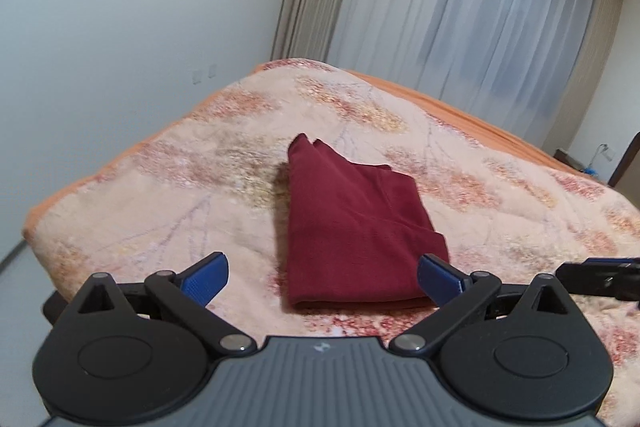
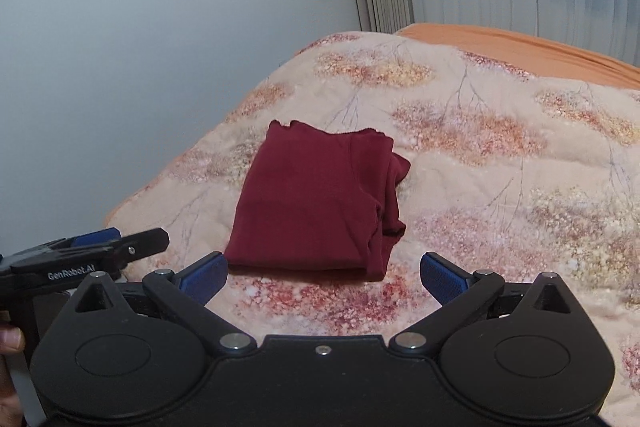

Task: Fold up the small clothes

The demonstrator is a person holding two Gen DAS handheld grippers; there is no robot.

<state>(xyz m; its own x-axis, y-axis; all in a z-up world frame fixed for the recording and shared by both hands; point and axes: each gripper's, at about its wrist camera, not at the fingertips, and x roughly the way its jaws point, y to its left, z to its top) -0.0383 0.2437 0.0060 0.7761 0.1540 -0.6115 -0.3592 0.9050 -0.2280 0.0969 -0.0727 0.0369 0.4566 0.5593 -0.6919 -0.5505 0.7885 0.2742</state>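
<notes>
The bed [image 1: 120,163] is taking up most of both views, spread with a floral blanket [image 2: 500,155] over an orange sheet [image 2: 520,47], with a pale wall and curtains [image 1: 460,7] behind. Near the middle of the blanket a dark red garment [image 1: 352,227] is lying folded into a compact, roughly square packet, its layered edges showing along the right side in the right wrist view. The left claw [image 1: 323,277] is hovering just short of the packet's near edge, spread wide and gripping nothing; the right claw [image 2: 323,277] is doing the same, released and empty, close beside the left one. Judging by the tidy shape, the folding looks done or nearly so. The next move probably calls for either a last halving fold from the near edge, or lifting the packet aside without letting the loose right-hand layers slip apart.
</notes>
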